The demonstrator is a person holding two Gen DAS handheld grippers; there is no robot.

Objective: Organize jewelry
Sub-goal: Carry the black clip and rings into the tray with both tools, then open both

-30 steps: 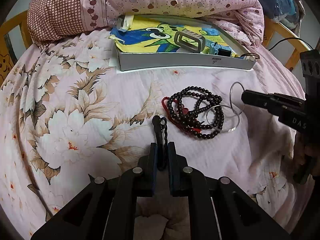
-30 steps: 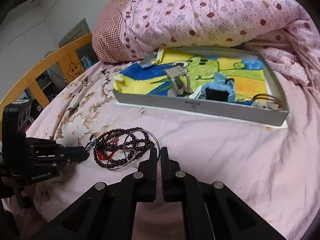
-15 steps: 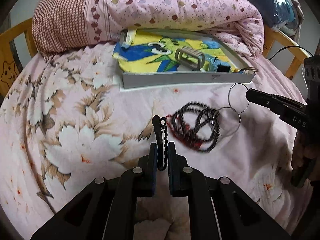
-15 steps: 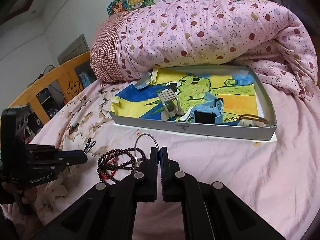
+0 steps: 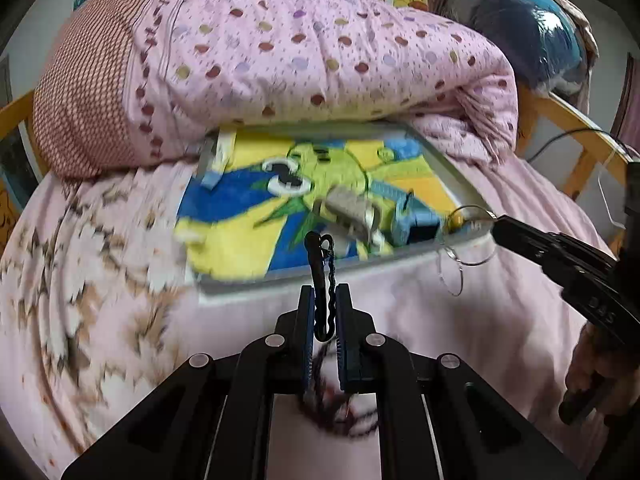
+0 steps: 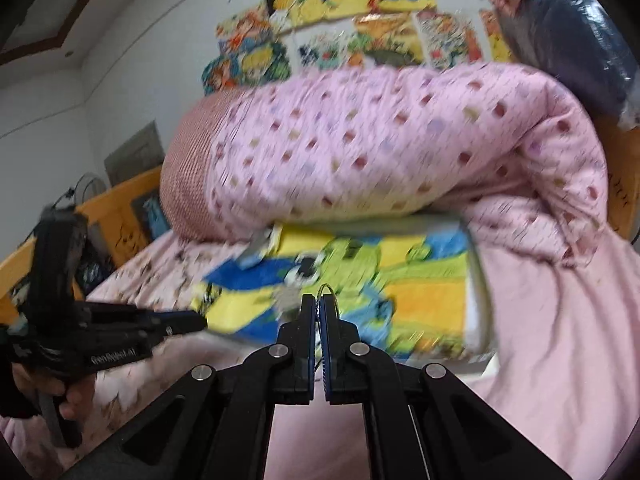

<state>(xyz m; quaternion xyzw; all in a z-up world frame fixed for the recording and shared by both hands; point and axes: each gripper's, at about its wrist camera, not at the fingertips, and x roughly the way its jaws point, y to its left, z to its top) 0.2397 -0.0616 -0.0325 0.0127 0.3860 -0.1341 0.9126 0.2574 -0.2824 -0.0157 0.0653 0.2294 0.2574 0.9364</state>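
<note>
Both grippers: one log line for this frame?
left gripper: shut on black clasp | right gripper: shut on wire rings | tray: ahead

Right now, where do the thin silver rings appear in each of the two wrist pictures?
Left wrist view: the silver rings hang at right of centre from the right gripper, before the tray's near right corner.
Right wrist view: only a small arc of the silver rings shows above the shut fingertips, at centre.
Shared landmark: the tray with the yellow and blue cartoon.

Tray [image 5: 256, 278] on bed [image 5: 100, 280], before rolled quilt [image 5: 320, 60]; watch [image 5: 412, 220], seemingly, in tray.
</note>
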